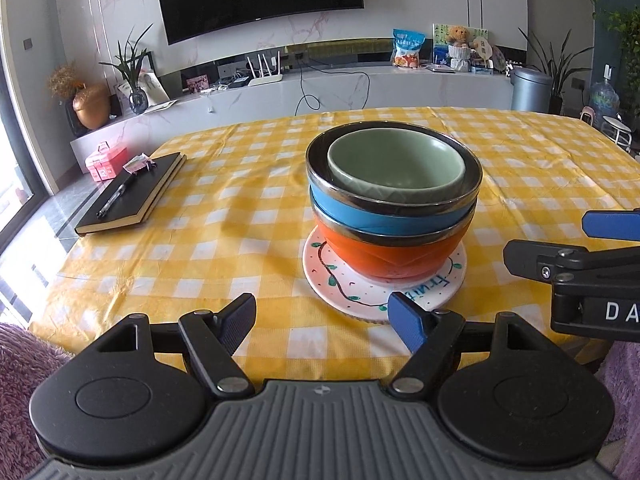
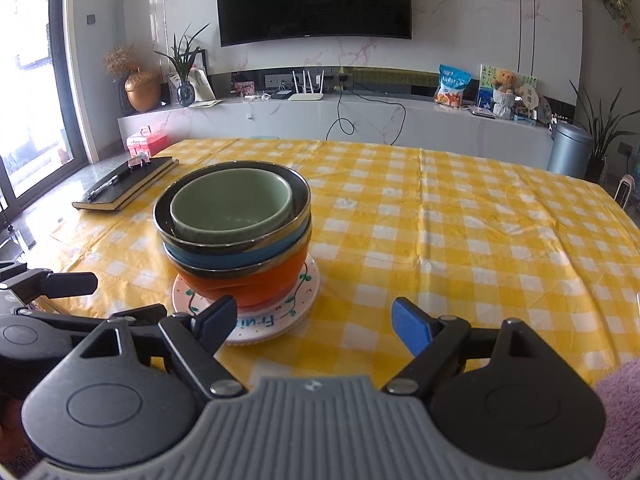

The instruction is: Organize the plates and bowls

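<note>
A small green bowl [image 1: 396, 164] sits inside a blue bowl [image 1: 360, 216], which is nested in an orange bowl [image 1: 384, 256]. The stack stands on a white plate [image 1: 340, 280] painted with vines and lettering. My left gripper [image 1: 322, 312] is open just in front of the plate, with nothing between its fingers. In the right wrist view the same stack of green bowl [image 2: 232, 204], blue bowl [image 2: 224, 254] and orange bowl [image 2: 248, 284] stands on the plate [image 2: 256, 328], to the left of centre. My right gripper [image 2: 314, 312] is open and empty, its left finger near the plate's rim.
A yellow checked cloth [image 1: 224, 240] covers the table. A black notebook [image 1: 132, 192] with a pen on it lies at the far left, a pink box [image 1: 106, 162] beyond it. Purple fuzzy fabric [image 1: 24, 360] lies at the near edge. The right gripper [image 1: 546, 236] reaches in from the right.
</note>
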